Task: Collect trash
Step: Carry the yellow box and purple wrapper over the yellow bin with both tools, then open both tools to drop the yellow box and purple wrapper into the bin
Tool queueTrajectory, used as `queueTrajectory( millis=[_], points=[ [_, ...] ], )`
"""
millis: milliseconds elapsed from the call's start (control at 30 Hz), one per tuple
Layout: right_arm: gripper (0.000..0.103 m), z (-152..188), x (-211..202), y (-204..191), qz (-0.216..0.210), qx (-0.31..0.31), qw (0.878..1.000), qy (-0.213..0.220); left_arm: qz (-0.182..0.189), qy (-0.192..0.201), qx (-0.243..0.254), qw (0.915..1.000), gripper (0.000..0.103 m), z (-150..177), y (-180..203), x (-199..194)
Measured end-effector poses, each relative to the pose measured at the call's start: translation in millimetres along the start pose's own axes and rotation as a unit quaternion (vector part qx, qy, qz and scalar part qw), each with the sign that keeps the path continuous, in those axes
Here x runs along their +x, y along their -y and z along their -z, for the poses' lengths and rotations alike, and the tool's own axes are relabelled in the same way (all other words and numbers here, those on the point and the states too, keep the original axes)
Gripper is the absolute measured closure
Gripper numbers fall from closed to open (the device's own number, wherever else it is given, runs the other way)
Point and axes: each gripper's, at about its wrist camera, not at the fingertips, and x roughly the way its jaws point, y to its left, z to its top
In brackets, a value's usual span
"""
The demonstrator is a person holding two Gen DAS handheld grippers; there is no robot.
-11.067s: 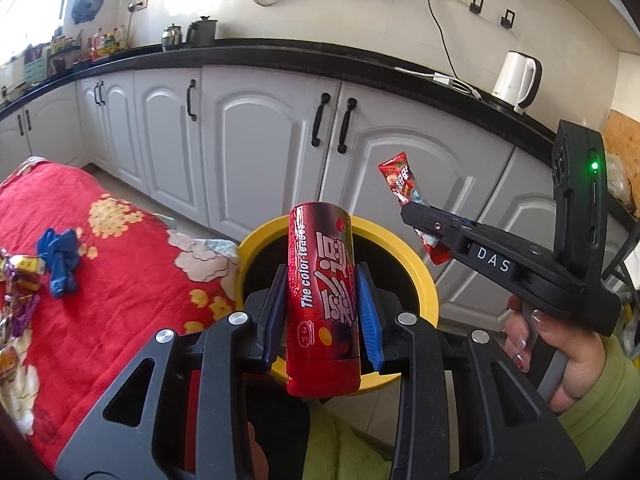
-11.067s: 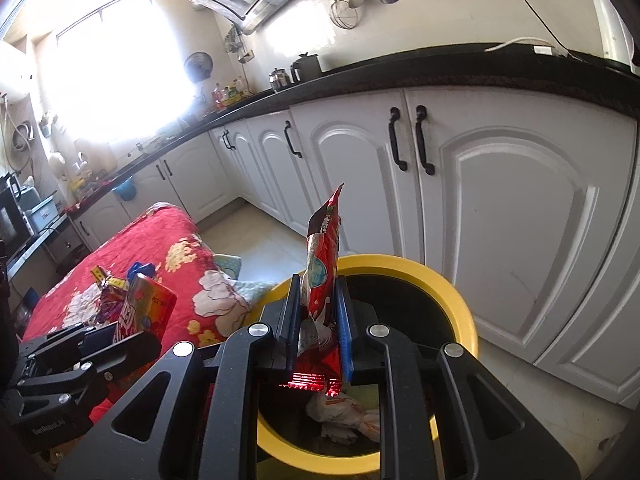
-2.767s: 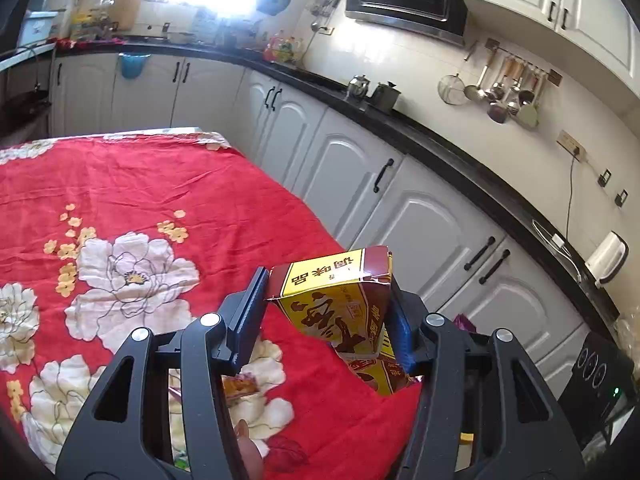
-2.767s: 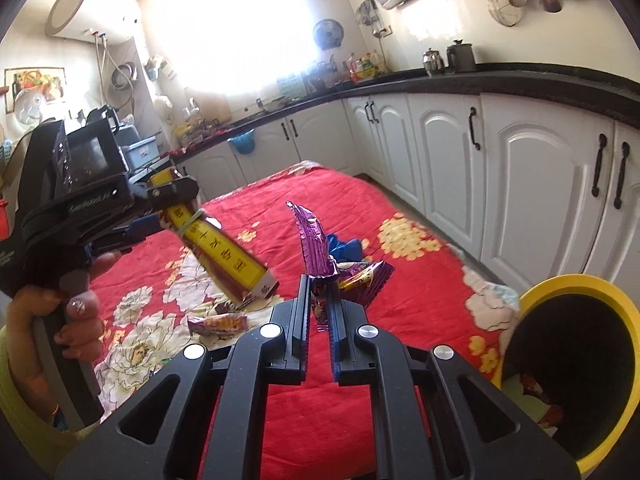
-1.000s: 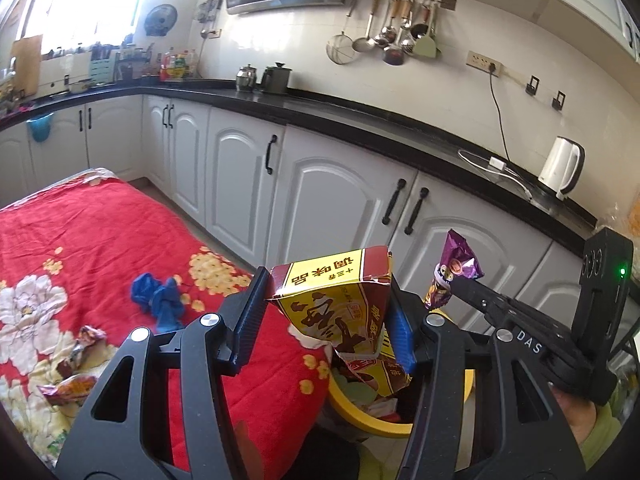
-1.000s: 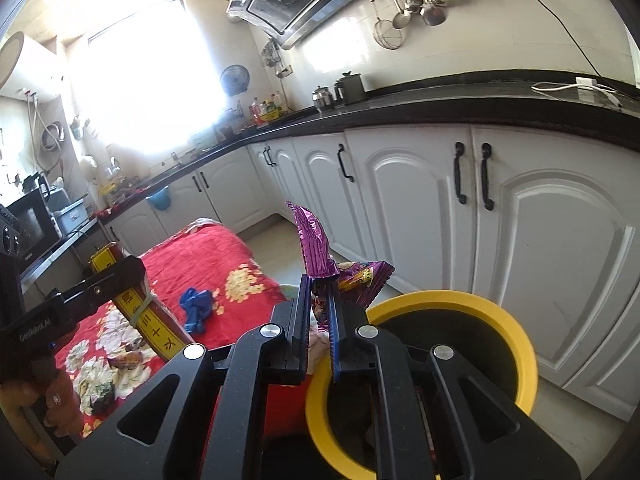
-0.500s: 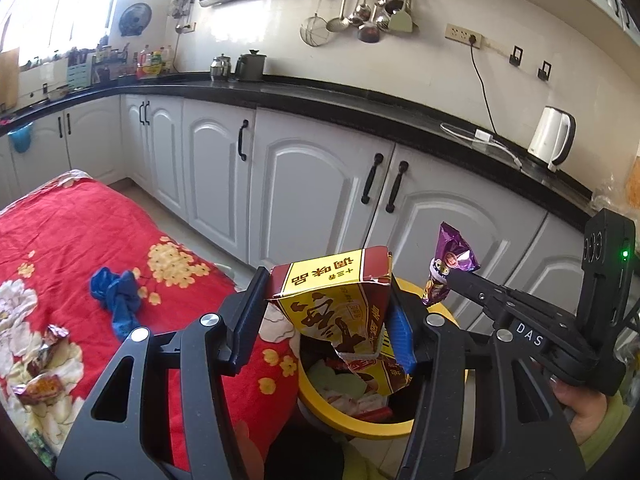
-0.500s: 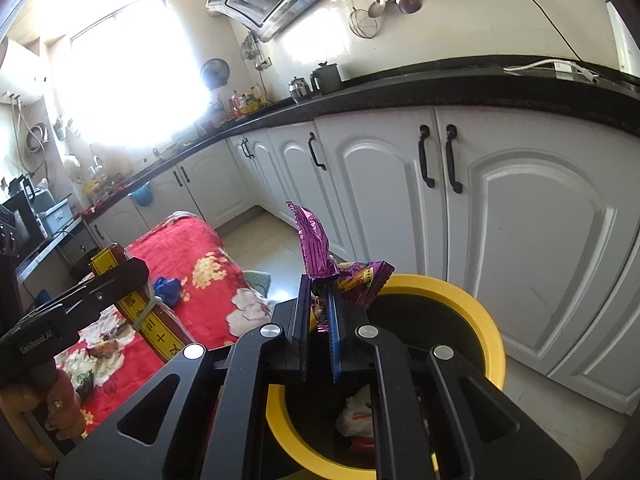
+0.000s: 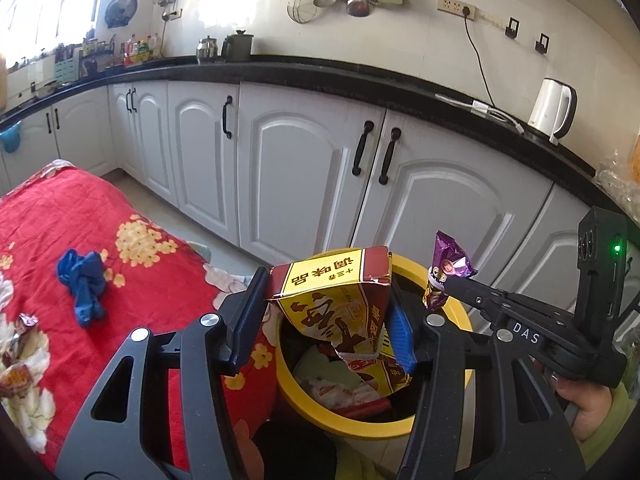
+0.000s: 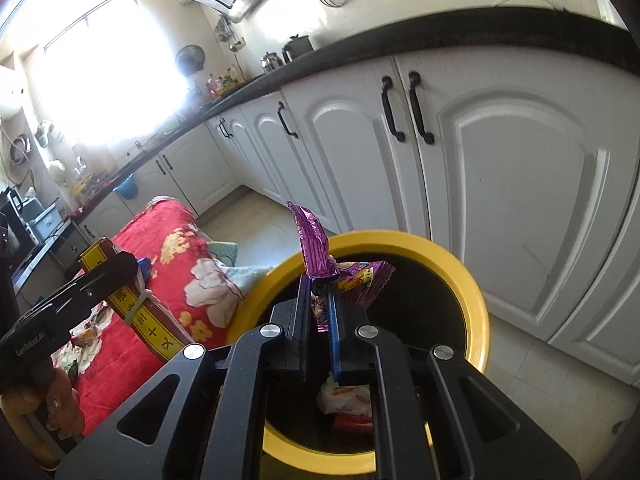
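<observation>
Both grippers have sunk closer to the round yellow-rimmed trash bin [image 9: 404,428] since a second ago. At the frame centre of the left wrist view, the left gripper [image 9: 324,320] pinches a crumpled yellow-and-maroon cardboard box [image 9: 332,300] between its fingers above the bin's mouth. The right gripper [image 10: 319,312] has its fingers pressed together on a crinkled purple foil wrapper [image 10: 314,248] over the bin. Left of the bin lies a red flowered cloth [image 9: 132,308] carrying a knotted blue plastic scrap [image 9: 84,282].

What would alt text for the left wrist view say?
A left tool grips a crushed yellow-and-red carton over a yellow bin holding trash. The right tool holds a purple wrapper; white kitchen cabinets stand behind.
</observation>
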Motion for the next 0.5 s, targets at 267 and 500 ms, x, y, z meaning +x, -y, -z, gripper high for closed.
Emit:
queueTrajectory(
  millis=[267,500],
  points=[
    [0.095,6,10,14,0.004,0.015,1.0,-0.013,0.003,-0.022,-0.002,0.9998,0.057,8,5,21],
    [0.094,9,17,24,0.014,0.027,0.999,-0.019,0.009,-0.038,-0.009,0.9992,0.057,14,8,36]
  ],
)
